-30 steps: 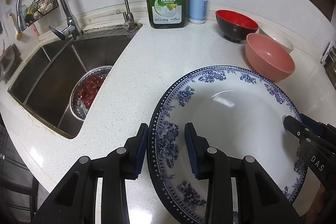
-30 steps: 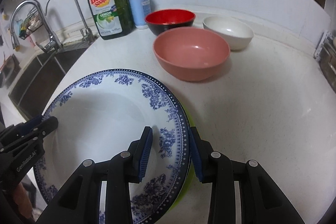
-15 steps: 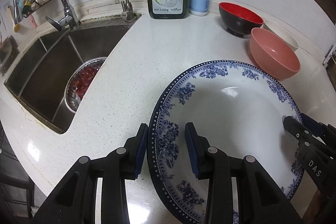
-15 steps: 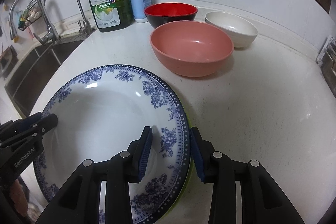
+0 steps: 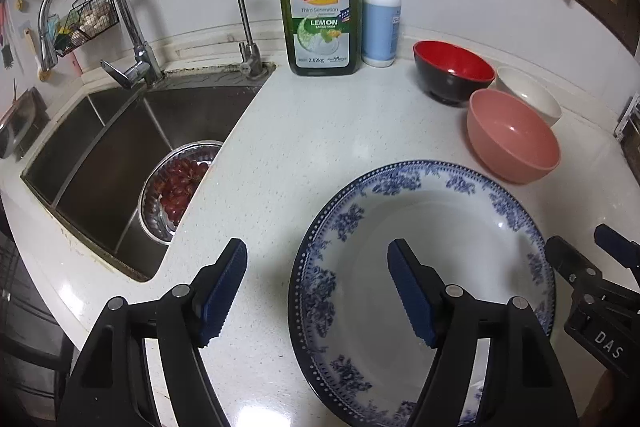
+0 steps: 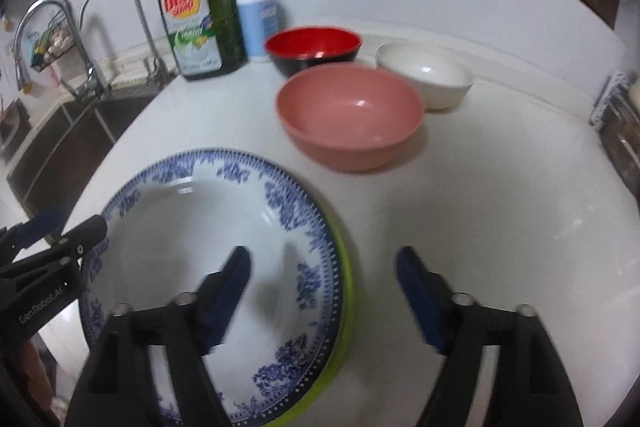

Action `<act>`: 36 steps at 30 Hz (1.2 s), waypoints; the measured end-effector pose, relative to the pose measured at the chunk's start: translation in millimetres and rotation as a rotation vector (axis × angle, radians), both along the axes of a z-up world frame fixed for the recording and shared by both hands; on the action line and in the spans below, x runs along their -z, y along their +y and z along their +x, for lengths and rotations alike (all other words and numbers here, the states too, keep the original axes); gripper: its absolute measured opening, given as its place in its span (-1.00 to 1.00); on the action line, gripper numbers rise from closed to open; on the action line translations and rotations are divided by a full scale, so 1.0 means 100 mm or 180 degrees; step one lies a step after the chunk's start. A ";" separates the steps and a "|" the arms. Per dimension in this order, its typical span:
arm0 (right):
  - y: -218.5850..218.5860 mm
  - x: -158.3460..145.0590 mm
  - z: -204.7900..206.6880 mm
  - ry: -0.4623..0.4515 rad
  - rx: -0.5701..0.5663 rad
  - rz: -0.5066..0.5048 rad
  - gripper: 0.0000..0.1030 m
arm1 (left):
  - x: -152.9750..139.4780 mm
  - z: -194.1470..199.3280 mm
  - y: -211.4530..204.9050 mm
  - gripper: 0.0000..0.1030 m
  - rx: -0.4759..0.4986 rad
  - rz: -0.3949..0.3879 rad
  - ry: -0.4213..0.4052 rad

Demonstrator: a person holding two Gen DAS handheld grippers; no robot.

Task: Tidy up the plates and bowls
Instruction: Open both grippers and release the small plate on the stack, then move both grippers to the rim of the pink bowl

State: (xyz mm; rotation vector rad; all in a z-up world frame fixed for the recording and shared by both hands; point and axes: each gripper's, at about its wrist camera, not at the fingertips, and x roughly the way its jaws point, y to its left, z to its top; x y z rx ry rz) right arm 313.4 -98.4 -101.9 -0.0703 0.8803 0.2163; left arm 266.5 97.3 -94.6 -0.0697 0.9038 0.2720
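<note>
Spreading widest, the white counter (image 5: 304,131) carries a blue-patterned plate (image 5: 424,227) stacked on a green plate (image 6: 347,291). Both the left gripper (image 5: 316,287) and right gripper (image 6: 324,291) have just opened, straddling its opposite rims untouched. Behind stand a pink bowl (image 5: 512,143), red bowl (image 5: 452,71), white bowl (image 6: 424,75) and dish soap bottle (image 5: 320,7).

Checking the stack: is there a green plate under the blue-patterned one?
Yes, a green rim shows beneath the blue-patterned plate in the right view.
</note>
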 end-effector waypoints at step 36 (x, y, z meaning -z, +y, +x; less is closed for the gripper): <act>-0.56 -0.47 0.46 -0.0359 0.0617 0.0215 0.58 | -0.48 0.94 -0.61 0.74 0.0899 0.0032 -0.0323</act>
